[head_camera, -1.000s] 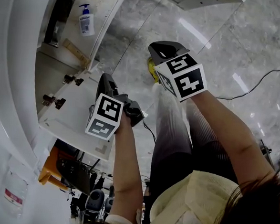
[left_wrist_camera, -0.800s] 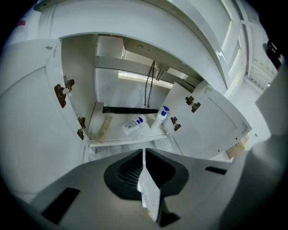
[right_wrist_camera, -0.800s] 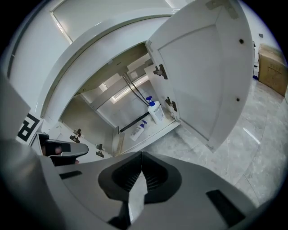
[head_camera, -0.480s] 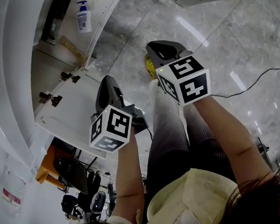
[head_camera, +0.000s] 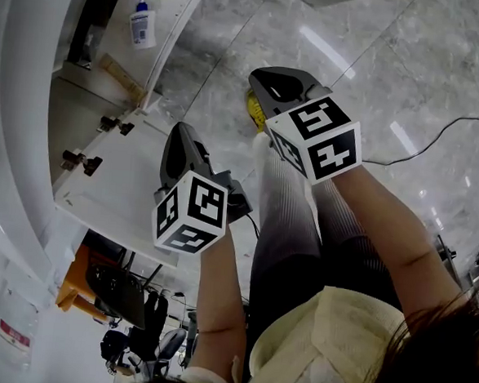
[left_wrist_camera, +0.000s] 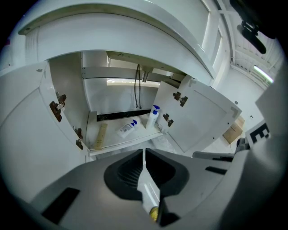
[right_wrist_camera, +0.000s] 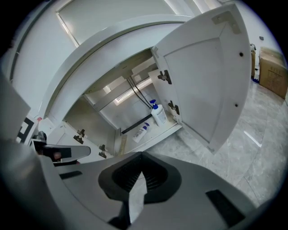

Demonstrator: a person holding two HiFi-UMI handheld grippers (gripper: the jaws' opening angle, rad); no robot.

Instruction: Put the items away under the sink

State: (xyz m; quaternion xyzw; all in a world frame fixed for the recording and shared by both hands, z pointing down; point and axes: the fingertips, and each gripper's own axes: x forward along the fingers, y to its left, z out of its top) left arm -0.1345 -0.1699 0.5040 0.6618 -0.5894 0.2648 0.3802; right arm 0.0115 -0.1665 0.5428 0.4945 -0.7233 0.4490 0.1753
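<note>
Left gripper view: your left gripper point(left_wrist_camera: 144, 152) has its jaws pressed together, empty, as does your right gripper point(right_wrist_camera: 141, 156). At twelve o'clock, an upright pump bottle point(left_wrist_camera: 154, 116) and a lying bottle point(left_wrist_camera: 127, 129) rest on the cabinet floor point(left_wrist_camera: 114, 140). The left door point(left_wrist_camera: 27, 148) hangs open at nine and the right door point(left_wrist_camera: 200, 117) at two.

A: What's the floor point(head_camera: 379, 65) made of?
B: Glossy grey marbled stone, mirroring the lights.
A: The cabinet door point(left_wrist_camera: 202, 117)?
B: Smooth white, slight sheen; dark metal hinges point(left_wrist_camera: 56, 109). The pump bottle point(left_wrist_camera: 153, 117) looks white plastic.
A: The left gripper point(left_wrist_camera: 144, 152) and right gripper point(right_wrist_camera: 141, 156)?
B: Matt grey plastic, ribbed inside the jaws. Trousers point(head_camera: 290, 223): ribbed cloth.
</note>
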